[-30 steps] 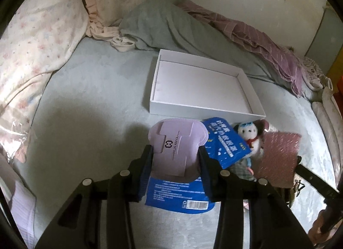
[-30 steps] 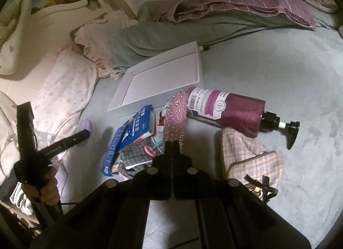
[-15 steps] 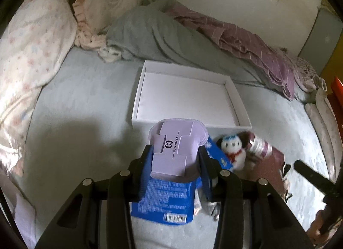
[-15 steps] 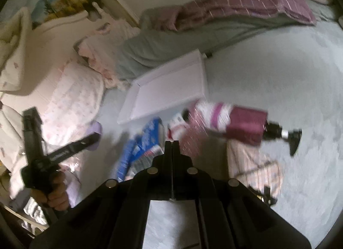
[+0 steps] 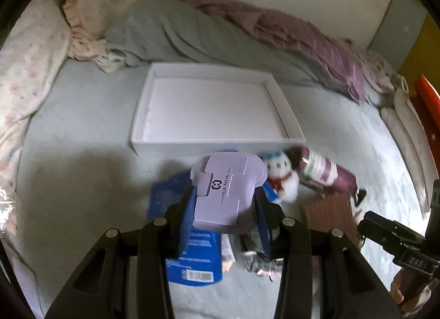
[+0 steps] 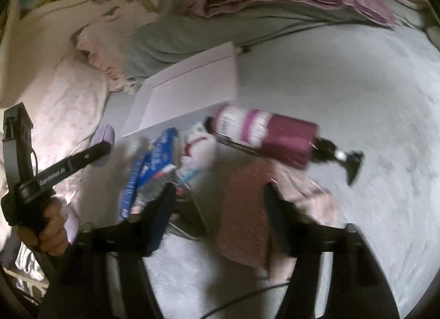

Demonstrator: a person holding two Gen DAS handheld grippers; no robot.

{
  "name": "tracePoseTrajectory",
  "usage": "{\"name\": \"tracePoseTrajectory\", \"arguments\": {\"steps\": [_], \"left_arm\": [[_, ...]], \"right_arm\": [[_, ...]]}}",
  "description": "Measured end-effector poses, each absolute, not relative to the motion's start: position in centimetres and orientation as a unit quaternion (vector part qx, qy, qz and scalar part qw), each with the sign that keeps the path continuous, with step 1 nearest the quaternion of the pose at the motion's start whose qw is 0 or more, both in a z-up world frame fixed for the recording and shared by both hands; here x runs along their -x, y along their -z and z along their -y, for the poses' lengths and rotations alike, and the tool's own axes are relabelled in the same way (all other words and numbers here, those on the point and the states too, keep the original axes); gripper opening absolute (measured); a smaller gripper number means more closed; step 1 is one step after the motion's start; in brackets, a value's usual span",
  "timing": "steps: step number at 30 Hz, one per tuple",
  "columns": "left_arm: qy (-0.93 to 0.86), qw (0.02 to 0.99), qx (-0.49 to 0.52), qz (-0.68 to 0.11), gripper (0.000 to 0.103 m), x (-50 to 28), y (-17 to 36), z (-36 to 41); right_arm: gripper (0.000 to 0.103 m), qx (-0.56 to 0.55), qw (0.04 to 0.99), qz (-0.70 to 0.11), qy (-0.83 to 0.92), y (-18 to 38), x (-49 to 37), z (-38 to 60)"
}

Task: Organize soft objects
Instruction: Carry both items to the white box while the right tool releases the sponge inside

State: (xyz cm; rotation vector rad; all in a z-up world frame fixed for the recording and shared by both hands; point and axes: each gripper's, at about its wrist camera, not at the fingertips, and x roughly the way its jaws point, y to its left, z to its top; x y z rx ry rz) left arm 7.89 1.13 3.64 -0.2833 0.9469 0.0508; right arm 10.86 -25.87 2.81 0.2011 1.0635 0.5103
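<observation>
Two grippers in view. Left gripper [image 5: 224,203] clamps a lilac pouch [image 5: 228,195] between its blue pads; printed lettering runs along the pouch's long axis, which points away from the wrist toward the white tray [image 5: 143,132]. The pouch's rounded end is forward, just short of the tray's near wall and above a blue packet [image 5: 192,261] lying on the grey bedsheet [image 5: 82,181]. The gripper tilts downward.

Right gripper [image 6: 217,203]: jaws opening, well apart, nothing pressed between them. Below them lies a pink sparkly band [image 6: 244,209], blurred, long axis running away from the camera, on a checked pouch [image 6: 310,200].

Maroon pump bottle [image 6: 277,137] lies on its side, pump head pointing right. White plush toy [image 5: 280,178] sits between pouch and bottle. A hand [image 6: 52,222] grips the left gripper's handle, seen at the right wrist view's left edge.
</observation>
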Motion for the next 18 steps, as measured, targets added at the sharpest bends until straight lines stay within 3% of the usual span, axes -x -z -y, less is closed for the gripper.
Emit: {"name": "tracePoseTrajectory", "arguments": {"steps": [4, 6, 8, 10, 18], "left_arm": [[-0.016, 0.874, 0.133, -0.466, 0.040, -8.1, -2.6, -0.2], [-0.015, 0.872, 0.135, -0.469, 0.040, -8.3, -2.3, -0.1], [-0.016, 0.872, 0.134, -0.470, 0.040, -8.4, -2.3, 0.0], [-0.018, 0.874, 0.130, -0.469, 0.040, -8.4, -2.4, -0.1], [-0.038, 0.890, 0.125, -0.437, 0.040, -9.4, -4.1, -1.5]], "right_arm": [[0.068, -0.083, 0.832, -0.498, -0.231, -2.6, -10.3, 26.8], [0.057, -0.080, 0.827, -0.507, -0.228, -1.9, -10.6, 26.7], [0.034, -0.081, 0.812, -0.532, -0.224, -0.5, -11.3, 26.3], [0.023, -0.080, 0.801, -0.554, -0.212, 0.8, -11.9, 25.9], [0.017, -0.125, 0.812, -0.508, -0.260, -3.1, -12.5, 26.6]]}}
